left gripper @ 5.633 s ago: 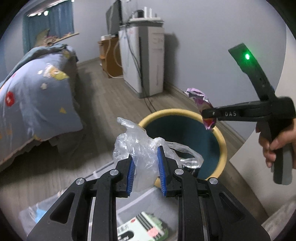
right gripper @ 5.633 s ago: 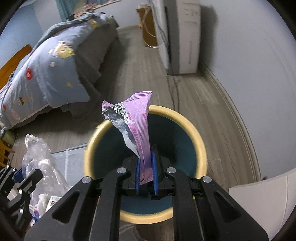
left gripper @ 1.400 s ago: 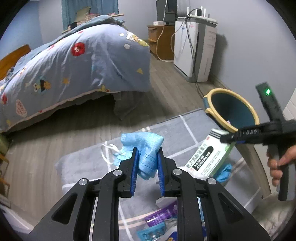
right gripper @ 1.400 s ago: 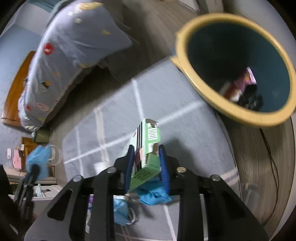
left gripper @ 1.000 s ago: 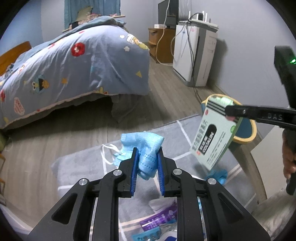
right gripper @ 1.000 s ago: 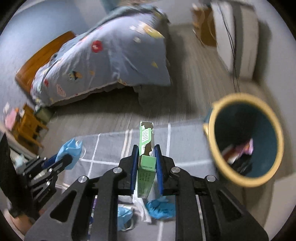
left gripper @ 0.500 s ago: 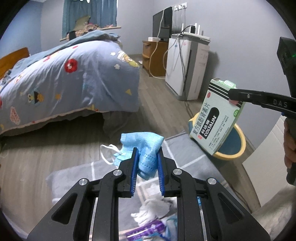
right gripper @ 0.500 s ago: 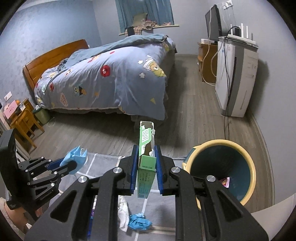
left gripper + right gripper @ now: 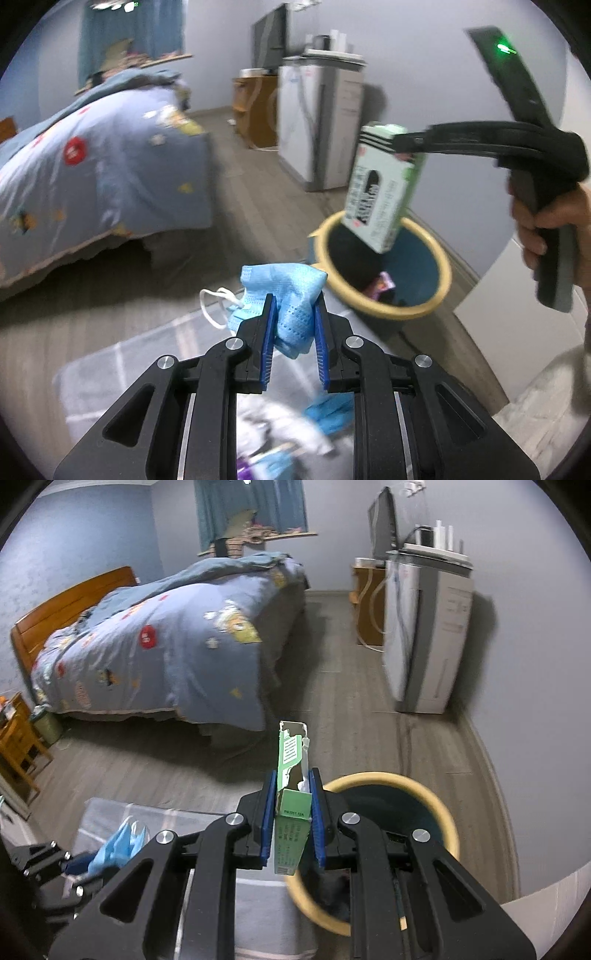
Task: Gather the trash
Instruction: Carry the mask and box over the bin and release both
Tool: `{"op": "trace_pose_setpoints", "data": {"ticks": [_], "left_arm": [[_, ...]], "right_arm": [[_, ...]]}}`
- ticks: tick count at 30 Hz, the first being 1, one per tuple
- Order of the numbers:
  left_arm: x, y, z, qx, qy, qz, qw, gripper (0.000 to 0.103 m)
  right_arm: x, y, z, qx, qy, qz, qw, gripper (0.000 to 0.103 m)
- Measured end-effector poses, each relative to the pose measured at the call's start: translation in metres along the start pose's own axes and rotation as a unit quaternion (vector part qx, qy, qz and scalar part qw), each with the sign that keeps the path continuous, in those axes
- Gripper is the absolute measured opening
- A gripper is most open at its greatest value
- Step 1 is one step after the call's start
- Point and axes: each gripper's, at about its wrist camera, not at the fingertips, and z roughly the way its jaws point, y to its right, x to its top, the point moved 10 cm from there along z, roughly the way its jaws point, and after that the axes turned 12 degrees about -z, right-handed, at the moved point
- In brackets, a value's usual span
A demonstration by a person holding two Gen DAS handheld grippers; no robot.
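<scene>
Gripping a blue mask (image 9: 291, 295) between its pads, the left claw (image 9: 293, 325) hangs above the grey rug (image 9: 122, 365), near the yellow-rimmed bin (image 9: 439, 258). The right claw (image 9: 293, 812) is clenched on a green box (image 9: 291, 775), which hangs tilted above the bin's opening in the left view. A purple wrapper (image 9: 384, 282) lies inside the bin. More trash (image 9: 295, 435), blurred, lies on the rug below the left claw. The bed (image 9: 166, 646) stands well apart.
</scene>
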Motion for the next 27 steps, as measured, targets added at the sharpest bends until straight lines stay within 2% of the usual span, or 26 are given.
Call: {"op": "trace_pose_setpoints", "data": {"ticks": [4,8,10,16,22,23,24,25,27], "left_arm": [[0.009,0.047,0.028,-0.037,-0.007,0.017,0.9992,0.021],[0.006,0.08,0.068,-0.052,-0.044,0.025,0.9974,0.021],[0.006,0.09,0.084,-0.055,-0.054,0.03,0.9966,0.021],[-0.001,0.11,0.133,-0.048,-0.083,0.052,0.9941,0.021],[0.006,0.114,0.16,-0.033,-0.089,0.071,0.993,0.027],[0.008,0.114,0.161,-0.034,-0.087,0.072,0.993,0.03],[0.009,0.116,0.16,-0.033,-0.086,0.073,0.9931,0.034],[0.011,0.115,0.16,-0.031,-0.083,0.073,0.9934,0.037],[0.012,0.112,0.158,-0.029,-0.078,0.071,0.994,0.051]], "right_arm": [[-0.013,0.034,0.01,-0.011,-0.016,0.014,1.0,0.017],[-0.031,0.068,0.019,-0.034,-0.034,0.031,0.998,0.017],[-0.042,0.08,0.027,-0.045,-0.049,0.033,0.997,0.017],[-0.078,0.1,0.057,-0.041,-0.101,0.067,0.992,0.017],[-0.093,0.106,0.069,-0.017,-0.117,0.115,0.986,0.019],[-0.093,0.108,0.069,-0.018,-0.116,0.118,0.986,0.025],[-0.093,0.109,0.069,-0.02,-0.114,0.121,0.986,0.037],[-0.091,0.111,0.068,-0.022,-0.109,0.125,0.986,0.041],[-0.092,0.114,0.067,-0.022,-0.106,0.138,0.984,0.048]]}}
